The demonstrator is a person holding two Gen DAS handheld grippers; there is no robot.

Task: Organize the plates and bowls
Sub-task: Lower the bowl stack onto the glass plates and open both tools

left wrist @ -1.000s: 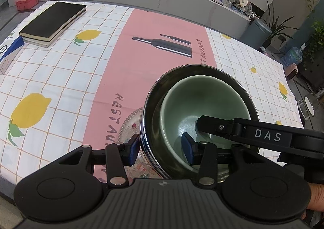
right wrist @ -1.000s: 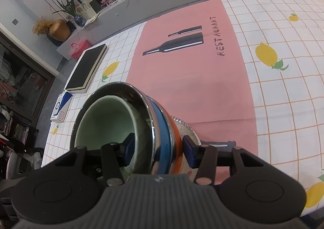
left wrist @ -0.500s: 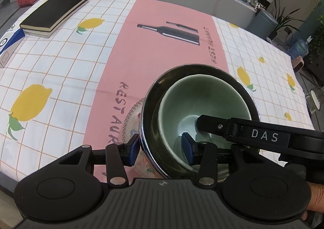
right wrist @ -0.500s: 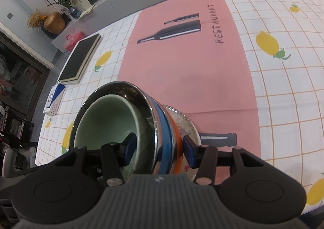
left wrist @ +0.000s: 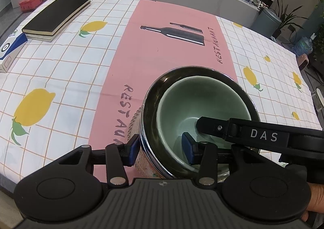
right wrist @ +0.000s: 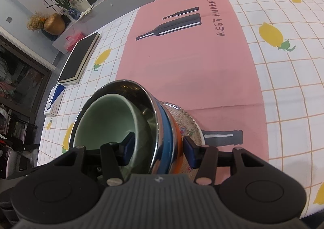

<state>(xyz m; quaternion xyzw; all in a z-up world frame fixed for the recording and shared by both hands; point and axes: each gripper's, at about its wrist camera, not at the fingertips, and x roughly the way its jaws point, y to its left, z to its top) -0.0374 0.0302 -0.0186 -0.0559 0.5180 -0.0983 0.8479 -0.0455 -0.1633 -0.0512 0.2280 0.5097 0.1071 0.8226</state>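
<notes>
Tablecloth [left wrist: 60,71] with lemons covers the table. Near its front edge a glass plate [right wrist: 186,121] carries stacked bowls: steel bowl [left wrist: 154,107] holding green bowl [left wrist: 202,103]. Left gripper [left wrist: 162,148] and right gripper [right wrist: 157,146] each clamp the stack's wall from opposite sides.

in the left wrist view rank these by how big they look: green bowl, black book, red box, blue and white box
1. green bowl, though it sits closest to the camera, which inflates it
2. black book
3. red box and blue and white box: too alike to rank, the latter cut by the frame edge
</notes>
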